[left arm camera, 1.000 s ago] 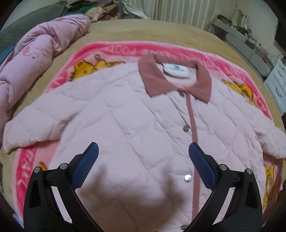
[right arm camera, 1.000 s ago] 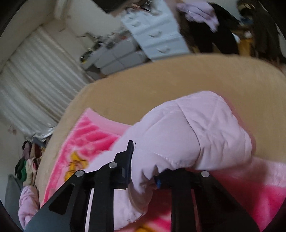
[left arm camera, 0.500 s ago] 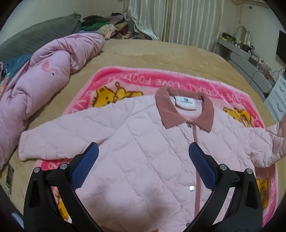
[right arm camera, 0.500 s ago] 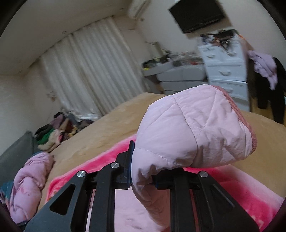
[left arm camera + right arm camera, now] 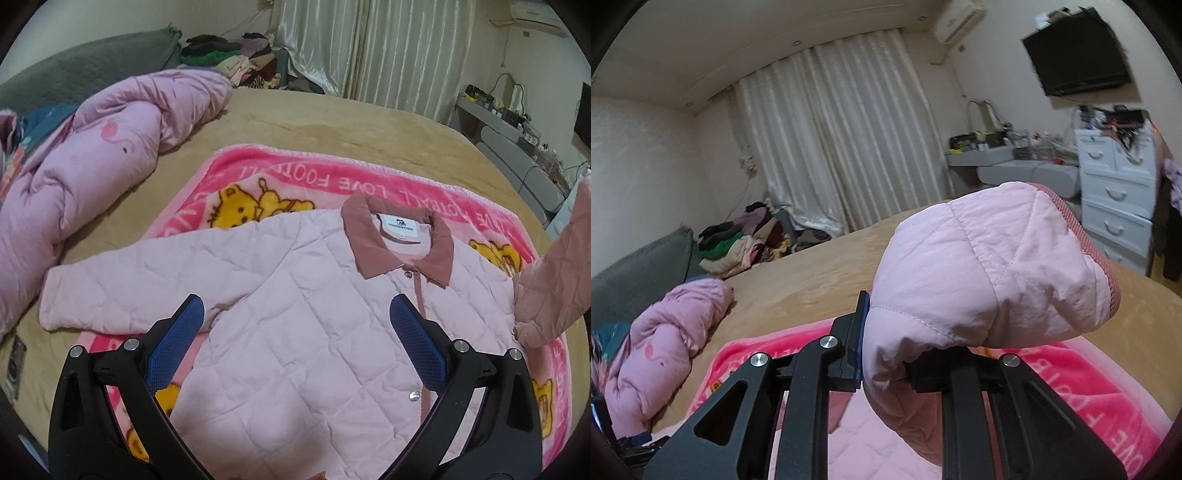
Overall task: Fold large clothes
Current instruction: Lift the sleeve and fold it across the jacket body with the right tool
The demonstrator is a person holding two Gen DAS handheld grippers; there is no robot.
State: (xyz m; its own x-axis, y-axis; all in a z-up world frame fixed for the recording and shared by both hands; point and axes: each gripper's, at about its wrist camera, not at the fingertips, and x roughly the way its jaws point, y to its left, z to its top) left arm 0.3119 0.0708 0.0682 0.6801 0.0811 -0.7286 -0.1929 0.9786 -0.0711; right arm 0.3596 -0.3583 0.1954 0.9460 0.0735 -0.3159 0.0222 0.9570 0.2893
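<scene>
On the bed (image 5: 332,122): 1 pink quilted jacket (image 5: 314,332) w/ 3 snap buttons visible, lying on 1 pink blanket (image 5: 288,177) mid-bed, plus 1 pink duvet (image 5: 92,155) bunched along the bed's left edge. 1 pile of clothes (image 5: 236,59) sits past the bed's far left corner. Also 2 grippers: left gripper (image 5: 295,332), right gripper (image 5: 884,354); 1 wall TV (image 5: 1078,55); 1 white drawer unit (image 5: 1115,192) beyond the bed's right edge.

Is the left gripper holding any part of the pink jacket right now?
No, the left gripper hangs open above the jacket, with nothing between its jaws.
</scene>
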